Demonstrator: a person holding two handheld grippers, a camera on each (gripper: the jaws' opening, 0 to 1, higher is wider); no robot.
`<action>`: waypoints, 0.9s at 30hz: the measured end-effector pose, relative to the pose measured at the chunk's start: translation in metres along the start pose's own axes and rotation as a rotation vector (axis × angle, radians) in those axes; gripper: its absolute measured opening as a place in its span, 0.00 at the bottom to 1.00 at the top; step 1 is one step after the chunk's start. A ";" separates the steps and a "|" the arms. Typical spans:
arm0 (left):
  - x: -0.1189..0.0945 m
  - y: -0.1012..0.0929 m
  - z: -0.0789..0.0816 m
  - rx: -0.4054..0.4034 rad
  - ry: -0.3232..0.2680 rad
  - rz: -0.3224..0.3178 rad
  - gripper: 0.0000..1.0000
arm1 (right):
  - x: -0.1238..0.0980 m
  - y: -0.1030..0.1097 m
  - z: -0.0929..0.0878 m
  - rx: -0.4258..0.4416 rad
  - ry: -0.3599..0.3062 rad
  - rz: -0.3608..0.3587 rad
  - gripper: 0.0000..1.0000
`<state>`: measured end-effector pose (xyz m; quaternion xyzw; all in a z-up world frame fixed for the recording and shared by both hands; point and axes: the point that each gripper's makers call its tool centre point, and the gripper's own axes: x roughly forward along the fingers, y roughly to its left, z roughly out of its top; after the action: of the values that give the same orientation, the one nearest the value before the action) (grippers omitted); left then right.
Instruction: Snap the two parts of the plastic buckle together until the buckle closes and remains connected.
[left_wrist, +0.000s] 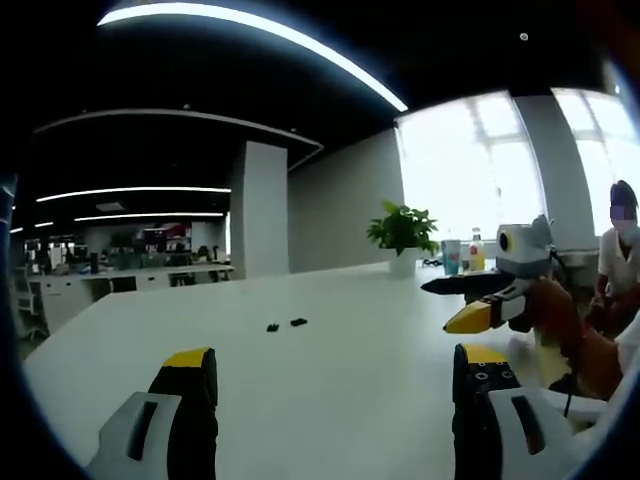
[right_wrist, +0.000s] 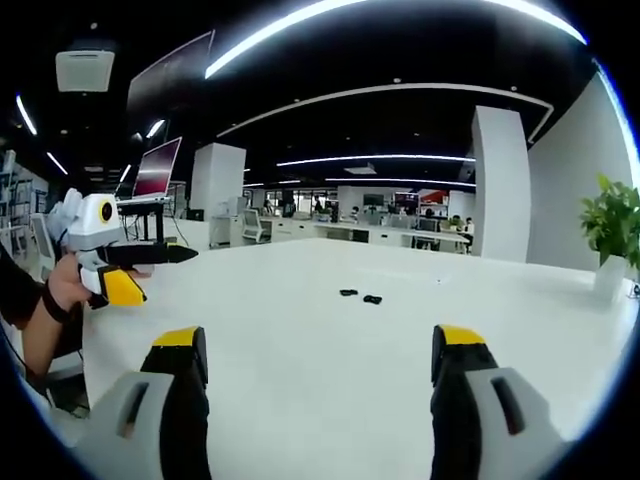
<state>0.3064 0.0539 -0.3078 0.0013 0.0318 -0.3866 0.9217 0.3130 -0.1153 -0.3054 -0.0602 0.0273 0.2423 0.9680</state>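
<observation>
Both buckle parts lie on the white worktop (left_wrist: 330, 370), well ahead of the left tongs (left_wrist: 335, 365) and roughly on the line between their tips: one buckle part (left_wrist: 272, 327) close beside the other buckle part (left_wrist: 298, 322), apart and not joined. The left tongs stand wide open, holding nothing. The right tongs (right_wrist: 322, 350) likewise gape wide and empty, the two pieces ahead of them. A potted plant (left_wrist: 403, 236) stands far beyond.
</observation>
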 end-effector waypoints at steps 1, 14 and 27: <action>0.001 0.001 0.000 -0.004 -0.001 0.000 1.00 | 0.001 0.000 0.000 -0.001 -0.001 0.002 0.93; 0.009 0.003 0.003 -0.012 -0.007 -0.009 1.00 | 0.008 -0.005 0.001 0.001 0.007 -0.003 0.93; 0.016 0.005 0.007 0.004 0.005 -0.009 1.00 | 0.019 -0.014 -0.002 0.000 0.030 -0.011 0.94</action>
<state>0.3217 0.0453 -0.3018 0.0040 0.0335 -0.3909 0.9198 0.3361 -0.1188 -0.3079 -0.0641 0.0414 0.2361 0.9687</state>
